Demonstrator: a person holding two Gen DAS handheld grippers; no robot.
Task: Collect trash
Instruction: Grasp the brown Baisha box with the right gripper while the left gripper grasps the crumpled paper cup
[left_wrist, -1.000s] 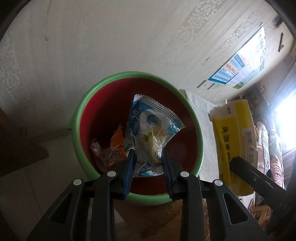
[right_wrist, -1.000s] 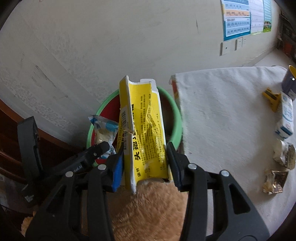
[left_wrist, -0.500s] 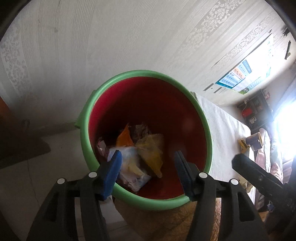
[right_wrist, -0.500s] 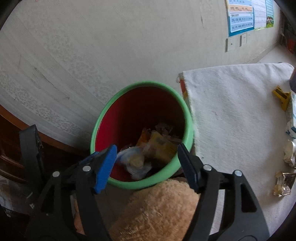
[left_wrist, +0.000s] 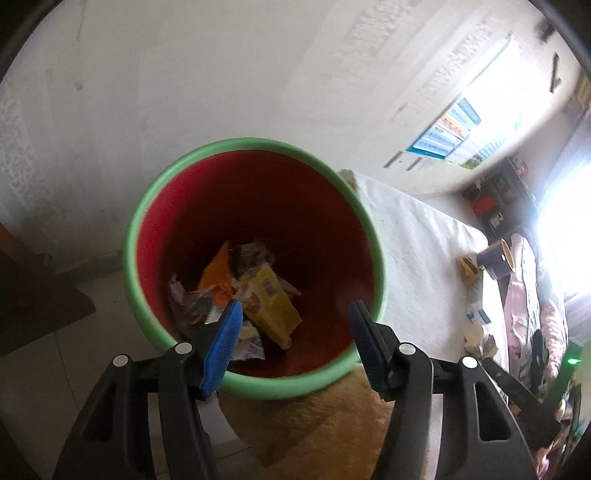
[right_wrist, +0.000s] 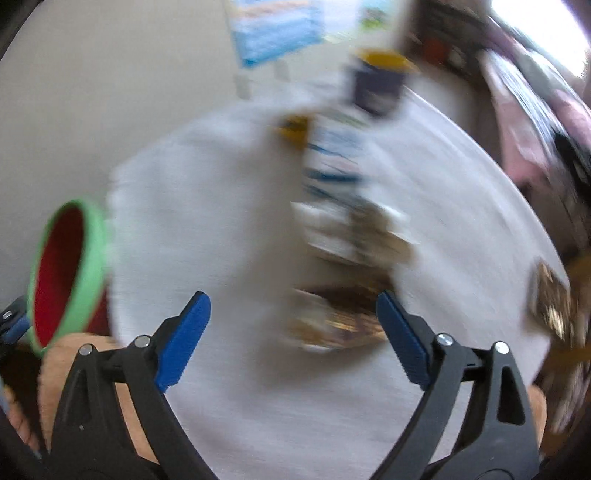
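Pale patterned wall (left_wrist: 221, 74) carries a blue poster (left_wrist: 443, 133). White cloth covers the surface (left_wrist: 417, 243). Strong daylight enters from a window (left_wrist: 565, 240) at right.

left claw (left_wrist: 293, 341) empty, spread | above bin (left_wrist: 255, 146) | yellow carton (left_wrist: 271, 304) inside

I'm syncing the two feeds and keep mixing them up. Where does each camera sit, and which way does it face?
Left wrist: on the left gripper, looking down into the bin at dropped trash; open fingers show.
Right wrist: on the right gripper, facing the table and blurred litter; open fingers and a hand show.
Shared: bin, table.
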